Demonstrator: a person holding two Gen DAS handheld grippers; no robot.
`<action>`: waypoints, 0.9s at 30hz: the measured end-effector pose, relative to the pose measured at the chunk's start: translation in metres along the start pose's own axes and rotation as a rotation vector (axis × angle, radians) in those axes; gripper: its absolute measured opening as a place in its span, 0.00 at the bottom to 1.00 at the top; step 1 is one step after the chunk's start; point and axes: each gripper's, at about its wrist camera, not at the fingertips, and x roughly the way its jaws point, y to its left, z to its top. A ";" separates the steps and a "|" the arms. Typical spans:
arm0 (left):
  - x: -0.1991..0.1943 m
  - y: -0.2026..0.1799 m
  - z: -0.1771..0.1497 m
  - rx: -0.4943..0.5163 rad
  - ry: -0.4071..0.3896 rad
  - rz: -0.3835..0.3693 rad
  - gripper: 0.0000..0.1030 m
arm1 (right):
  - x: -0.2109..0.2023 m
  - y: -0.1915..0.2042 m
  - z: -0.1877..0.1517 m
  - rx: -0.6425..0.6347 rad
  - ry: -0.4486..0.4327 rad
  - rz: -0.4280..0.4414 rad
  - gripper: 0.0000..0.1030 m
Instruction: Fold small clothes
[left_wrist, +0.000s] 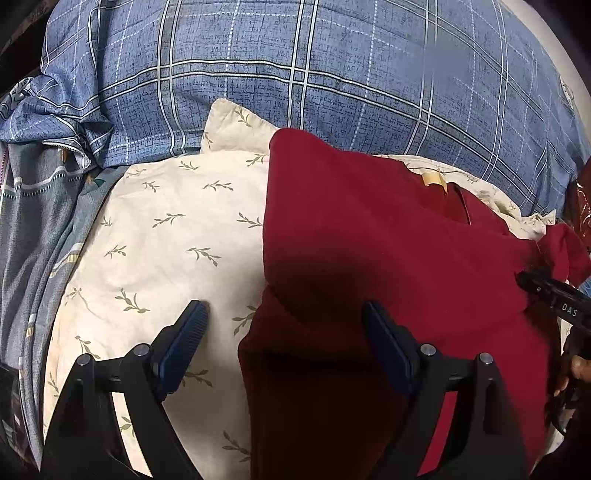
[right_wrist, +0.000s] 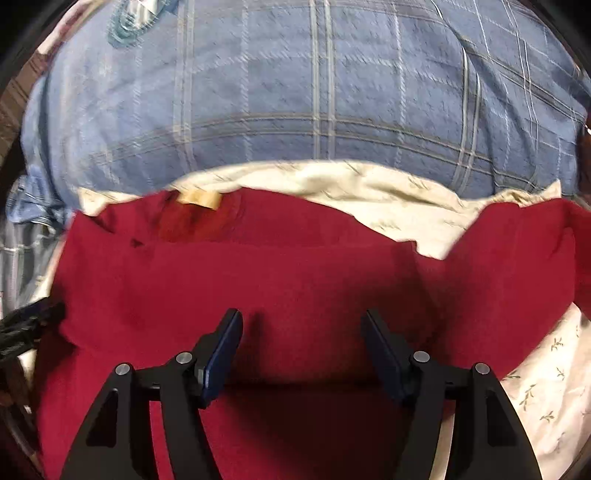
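Dark red garment (left_wrist: 369, 240), tan neck label up, spread flat, partly folded

The scene is viewed from two fisheye cameras, each mounted behind a pair of black, blue-padded fingers and aimed forward and downward at close range. From the left wrist view, the left gripper (left_wrist: 284, 314) is seen spread wide above the left edge of a dark red knit garment (left_wrist: 388, 240) laid on a cream leaf-printed pillow (left_wrist: 166, 229), with a blue plaid quilt (left_wrist: 295, 74) beyond. From the right wrist view, blurred, the right gripper (right_wrist: 301, 321) is seen parted directly over the same garment (right_wrist: 258, 277). Garment, pillow (right_wrist: 546, 369) and quilt (right_wrist: 295, 92) are shared; the right gripper's tip (left_wrist: 532, 280) is caught at the left view's right edge
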 end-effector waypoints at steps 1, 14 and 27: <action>0.000 0.000 0.000 -0.001 0.000 -0.001 0.84 | 0.000 0.000 0.000 0.003 -0.007 0.002 0.66; -0.012 0.010 0.003 -0.059 -0.017 -0.023 0.84 | -0.097 -0.173 0.005 0.407 -0.146 -0.156 0.71; -0.006 0.006 0.002 -0.025 -0.001 -0.011 0.84 | -0.084 -0.297 0.005 0.558 -0.192 -0.123 0.07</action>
